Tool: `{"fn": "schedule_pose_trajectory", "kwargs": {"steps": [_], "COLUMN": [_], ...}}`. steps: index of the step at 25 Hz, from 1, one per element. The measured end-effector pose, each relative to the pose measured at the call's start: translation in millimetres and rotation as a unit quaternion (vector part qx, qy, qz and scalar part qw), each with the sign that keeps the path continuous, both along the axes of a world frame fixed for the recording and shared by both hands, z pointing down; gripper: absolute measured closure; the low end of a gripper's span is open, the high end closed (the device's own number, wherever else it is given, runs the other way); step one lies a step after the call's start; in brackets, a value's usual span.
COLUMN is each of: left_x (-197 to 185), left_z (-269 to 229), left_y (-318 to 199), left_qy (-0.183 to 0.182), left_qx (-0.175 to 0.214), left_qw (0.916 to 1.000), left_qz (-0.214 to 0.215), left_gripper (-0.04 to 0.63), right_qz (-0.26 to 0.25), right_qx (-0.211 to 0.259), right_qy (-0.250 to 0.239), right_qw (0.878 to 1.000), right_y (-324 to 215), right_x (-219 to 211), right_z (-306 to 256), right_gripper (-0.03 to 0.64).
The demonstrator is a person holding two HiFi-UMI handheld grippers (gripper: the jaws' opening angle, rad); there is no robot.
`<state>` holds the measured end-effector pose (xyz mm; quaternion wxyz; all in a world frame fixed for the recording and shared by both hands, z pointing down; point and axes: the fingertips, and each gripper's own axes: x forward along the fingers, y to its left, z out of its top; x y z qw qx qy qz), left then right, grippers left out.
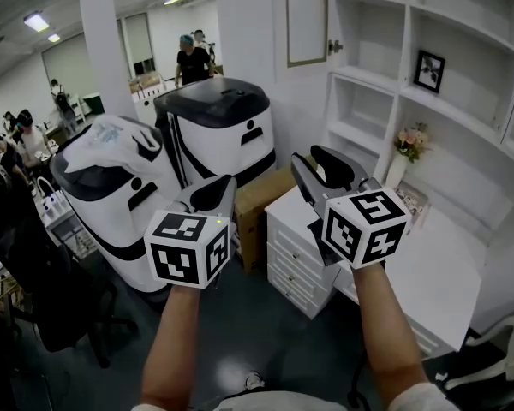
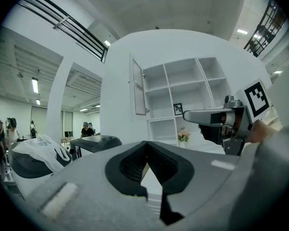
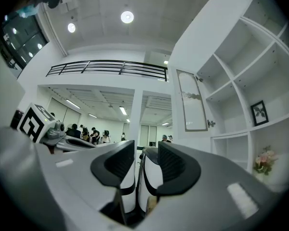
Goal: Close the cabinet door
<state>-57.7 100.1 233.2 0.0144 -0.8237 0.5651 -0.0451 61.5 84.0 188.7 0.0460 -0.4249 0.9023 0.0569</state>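
White cabinet door (image 1: 307, 20), open, perhaps glazed

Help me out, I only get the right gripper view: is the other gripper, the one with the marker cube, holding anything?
Observer: No. The left gripper view shows the left gripper with its jaws together, nothing between them.
Operator: What's below those shelves?
Observer: The head view shows a white drawer unit there, a cardboard box beside it.
Operator: Is anything touching the cabinet door?
Observer: No. In the head view the left gripper and the right gripper both hang clear of it.
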Motion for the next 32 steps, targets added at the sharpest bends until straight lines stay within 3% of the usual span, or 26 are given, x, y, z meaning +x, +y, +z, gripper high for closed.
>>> {"fn": "schedule_pose_trajectory", "kwargs": {"steps": [15,32], "left_x": [-75,-74], "left_z": [4,10], "left_y": [-73,-126], "left_qy": [0.021,0.018], "left_qx": [-0.007,0.003], "left_qw": [0.9994,0.9987], "left_qz": [0.026,0.047], "left_gripper": [0.598,0.598], "right_qz": [0.048,0.079], "right_qx": [-0.012,-0.003], "right_qy": [-0.016,-0.02], "right_qw": [0.999,0.997], "right_y": [-63,-119], "right_x": [-59,-60], "right_z": [-5,-7], "right_gripper": [0.408,0.361]}}
